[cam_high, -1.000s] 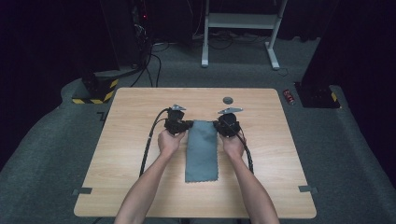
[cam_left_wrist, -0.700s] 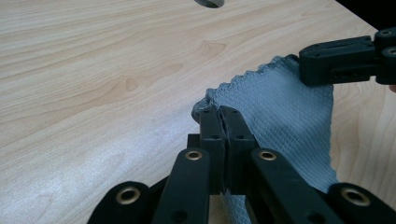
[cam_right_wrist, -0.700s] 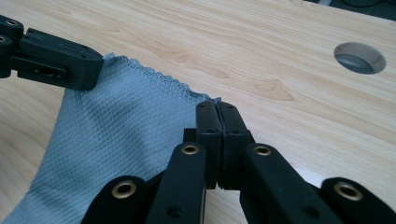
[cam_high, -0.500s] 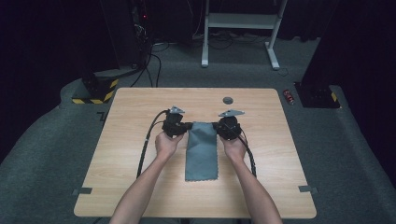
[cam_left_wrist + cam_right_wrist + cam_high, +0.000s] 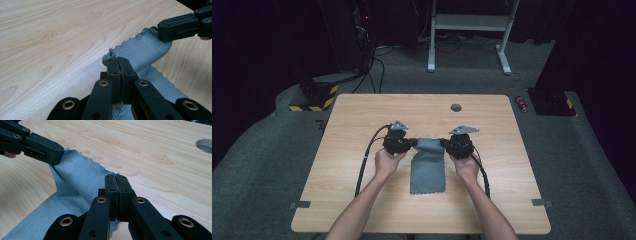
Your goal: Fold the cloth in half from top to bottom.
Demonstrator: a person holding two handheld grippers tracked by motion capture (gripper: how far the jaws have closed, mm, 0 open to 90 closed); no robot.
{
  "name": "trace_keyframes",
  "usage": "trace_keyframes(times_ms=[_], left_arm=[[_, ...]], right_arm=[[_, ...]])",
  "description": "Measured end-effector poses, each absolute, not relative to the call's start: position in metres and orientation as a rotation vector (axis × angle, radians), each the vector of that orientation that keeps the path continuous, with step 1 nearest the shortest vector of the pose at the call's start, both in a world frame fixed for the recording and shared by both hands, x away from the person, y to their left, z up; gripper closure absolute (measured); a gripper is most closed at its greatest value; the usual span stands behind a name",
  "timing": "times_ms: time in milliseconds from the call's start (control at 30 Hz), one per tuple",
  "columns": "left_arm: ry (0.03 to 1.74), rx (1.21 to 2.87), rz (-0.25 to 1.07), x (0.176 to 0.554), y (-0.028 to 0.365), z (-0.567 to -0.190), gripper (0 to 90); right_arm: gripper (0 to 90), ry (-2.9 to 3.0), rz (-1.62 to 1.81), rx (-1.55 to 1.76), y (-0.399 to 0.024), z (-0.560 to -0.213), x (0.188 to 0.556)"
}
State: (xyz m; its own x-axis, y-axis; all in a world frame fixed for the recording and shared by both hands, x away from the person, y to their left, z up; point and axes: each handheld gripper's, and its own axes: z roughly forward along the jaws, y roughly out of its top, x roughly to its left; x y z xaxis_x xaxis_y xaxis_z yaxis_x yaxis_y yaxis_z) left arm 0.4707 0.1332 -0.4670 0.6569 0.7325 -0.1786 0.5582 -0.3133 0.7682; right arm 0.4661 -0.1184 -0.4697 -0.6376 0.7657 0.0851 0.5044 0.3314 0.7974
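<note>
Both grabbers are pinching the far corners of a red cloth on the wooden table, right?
Not red: the cloth is grey-blue, as the high view shows. The rest holds: the left gripper and right gripper each pinch a far corner of it on the wooden table.

The left gripper (image 5: 119, 62) is pinching one corner of the grey-blue cloth (image 5: 143, 51) between closed jaws just above the wooden table (image 5: 55, 37), while the right gripper (image 5: 172, 31) is clamping the cloth's far corner, leaving the edge sagging between them.
</note>
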Motion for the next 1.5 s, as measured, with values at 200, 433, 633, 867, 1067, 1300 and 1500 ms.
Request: trace_keyframes(times_ms=[200, 433, 633, 867, 1067, 1300, 1500], left_arm=[[0.998, 1.991, 0.234, 0.463, 0.134, -0.469, 88.7], [0.983, 1.994, 0.223, 0.457, 0.135, -0.472, 88.6], [0.972, 2.006, 0.224, 0.452, 0.135, -0.475, 88.7], [0.952, 2.002, 0.219, 0.443, 0.135, -0.476, 88.6], [0.941, 2.001, 0.224, 0.437, 0.137, -0.475, 88.7], [0.901, 2.022, 0.257, 0.427, 0.136, -0.471, 88.6], [0.901, 2.019, 0.242, 0.419, 0.139, -0.475, 88.6]], right_arm=[[88.9, 2.303, 1.214, 1.125, -0.121, -0.471, 0.459], [88.9, 2.307, 1.229, 1.119, -0.123, -0.472, 0.452], [88.9, 2.313, 1.243, 1.109, -0.124, -0.473, 0.447], [88.9, 2.315, 1.262, 1.109, -0.127, -0.476, 0.441], [88.9, 2.323, 1.274, 1.098, -0.128, -0.476, 0.435], [88.9, 2.324, 1.303, 1.083, -0.130, -0.477, 0.425], [88.9, 2.340, 1.312, 1.066, -0.131, -0.481, 0.417]])
